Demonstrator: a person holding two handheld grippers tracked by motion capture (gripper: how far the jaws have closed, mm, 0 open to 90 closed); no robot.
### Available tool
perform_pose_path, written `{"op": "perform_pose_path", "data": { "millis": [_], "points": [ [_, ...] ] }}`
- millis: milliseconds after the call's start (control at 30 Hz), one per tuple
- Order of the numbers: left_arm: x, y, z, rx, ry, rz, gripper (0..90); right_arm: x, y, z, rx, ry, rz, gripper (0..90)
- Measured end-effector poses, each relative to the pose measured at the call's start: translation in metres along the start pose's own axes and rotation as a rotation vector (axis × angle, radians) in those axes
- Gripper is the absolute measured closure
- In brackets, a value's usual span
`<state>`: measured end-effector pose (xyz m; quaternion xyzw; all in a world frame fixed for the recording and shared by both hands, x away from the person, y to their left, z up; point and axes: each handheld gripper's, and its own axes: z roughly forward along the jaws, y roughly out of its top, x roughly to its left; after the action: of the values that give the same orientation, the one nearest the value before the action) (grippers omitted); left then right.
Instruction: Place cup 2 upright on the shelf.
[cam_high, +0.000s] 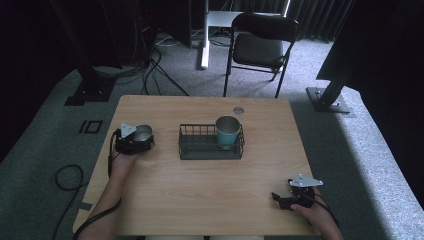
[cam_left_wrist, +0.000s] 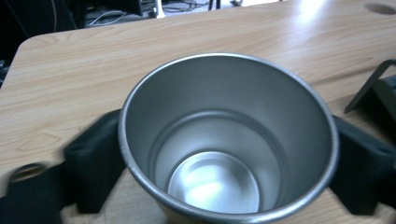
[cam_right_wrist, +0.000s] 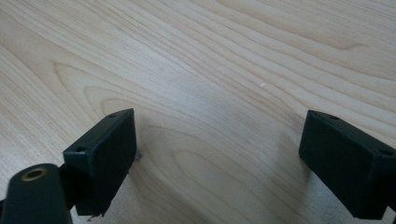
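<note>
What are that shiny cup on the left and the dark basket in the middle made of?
The cup looks like bare metal, probably stainless steel: a brushed silver inside with soft reflections and a bright rolled rim. The basket looks like thin metal wire with a dark, matte coating, judging by its open grid walls; the coating type is unclear.

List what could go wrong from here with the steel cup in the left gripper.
1. The left gripper clamps the steel cup on its smooth, tapered wall, so the cup may slip or tilt when lifted.
2. The basket already holds a teal cup; setting the steel cup in too close could knock it over.
3. The basket's wire rim stands above the table; a low carry could catch the cup's base on it.
</note>
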<state>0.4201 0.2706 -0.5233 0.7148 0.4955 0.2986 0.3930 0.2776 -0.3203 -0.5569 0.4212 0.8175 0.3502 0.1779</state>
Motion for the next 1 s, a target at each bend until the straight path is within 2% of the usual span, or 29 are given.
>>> {"op": "perform_pose_path", "data": {
  "millis": [167,400,1000],
  "points": [
    [0.001,0.002,-0.003,0.004,-0.002,0.003,16.4,0.0,0.0,0.0,0.0,0.0,0.001,10.9],
    [0.001,0.009,-0.016,-0.029,-0.009,-0.001,19.1,0.0,0.0,0.0,0.0,0.0,0.0,10.9],
    [-0.015,0.037,-0.046,-0.091,-0.092,0.02,19.1,0.0,0.0,0.0,0.0,0.0,0.0,10.9]
  ]
}}
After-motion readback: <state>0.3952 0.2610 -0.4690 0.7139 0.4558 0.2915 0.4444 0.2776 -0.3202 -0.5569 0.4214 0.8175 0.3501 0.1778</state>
